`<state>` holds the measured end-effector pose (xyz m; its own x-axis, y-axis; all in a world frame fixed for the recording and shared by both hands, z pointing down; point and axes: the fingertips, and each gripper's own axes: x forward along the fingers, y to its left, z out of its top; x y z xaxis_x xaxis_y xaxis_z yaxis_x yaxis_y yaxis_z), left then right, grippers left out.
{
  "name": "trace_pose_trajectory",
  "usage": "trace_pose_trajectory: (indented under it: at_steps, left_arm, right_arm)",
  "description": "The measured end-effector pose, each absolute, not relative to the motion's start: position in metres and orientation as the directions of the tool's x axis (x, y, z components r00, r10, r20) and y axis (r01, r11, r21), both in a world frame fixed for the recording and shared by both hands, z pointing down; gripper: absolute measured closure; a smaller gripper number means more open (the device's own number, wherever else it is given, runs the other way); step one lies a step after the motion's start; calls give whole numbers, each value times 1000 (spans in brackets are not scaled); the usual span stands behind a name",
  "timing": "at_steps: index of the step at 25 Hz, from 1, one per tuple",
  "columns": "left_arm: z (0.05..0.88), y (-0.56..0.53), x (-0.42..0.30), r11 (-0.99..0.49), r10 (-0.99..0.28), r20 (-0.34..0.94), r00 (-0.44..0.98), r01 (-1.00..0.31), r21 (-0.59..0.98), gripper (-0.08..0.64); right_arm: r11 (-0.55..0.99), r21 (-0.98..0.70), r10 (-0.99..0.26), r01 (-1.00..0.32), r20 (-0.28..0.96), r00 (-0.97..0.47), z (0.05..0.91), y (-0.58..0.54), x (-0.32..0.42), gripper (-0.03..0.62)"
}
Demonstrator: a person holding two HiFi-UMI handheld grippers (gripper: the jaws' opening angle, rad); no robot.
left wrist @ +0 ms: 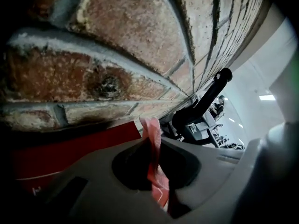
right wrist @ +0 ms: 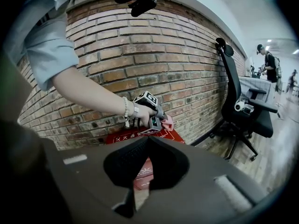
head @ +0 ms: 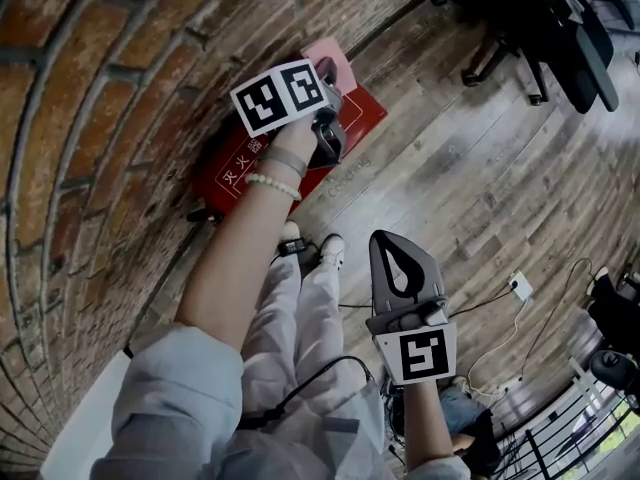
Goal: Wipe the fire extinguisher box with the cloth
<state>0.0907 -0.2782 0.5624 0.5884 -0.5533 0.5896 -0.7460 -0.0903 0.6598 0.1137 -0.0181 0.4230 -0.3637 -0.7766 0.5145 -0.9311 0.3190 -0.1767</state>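
Note:
The red fire extinguisher box (head: 300,158) lies on the wooden floor against the brick wall (head: 110,128). My left gripper (head: 326,80) is down on its top, shut on a pink cloth (head: 338,58) that sticks out past the jaw tips. In the left gripper view the cloth (left wrist: 154,157) is pinched between the jaws, with the red box (left wrist: 65,155) just below. The right gripper view shows the box (right wrist: 140,136), the left gripper (right wrist: 161,120) and the cloth (right wrist: 167,123). My right gripper (head: 385,240) hangs well short of the box, shut and empty; its tips (right wrist: 147,139) meet.
A black office chair (head: 560,38) stands on the floor to the right of the box, also in the right gripper view (right wrist: 238,101). A white socket block (head: 519,286) with cables lies on the floor. The person's shoes (head: 332,251) stand near the box. People stand far off (right wrist: 270,64).

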Motion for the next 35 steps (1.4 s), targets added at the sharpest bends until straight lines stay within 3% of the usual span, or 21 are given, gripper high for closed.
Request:
trace_pose_trajectory:
  at_steps: [35]
  left_arm:
    - [590,-252,36,83,-535,700,473,-795,600,551]
  right_arm:
    - [375,-181,-759,-909,503,-414,420,-17,89,584]
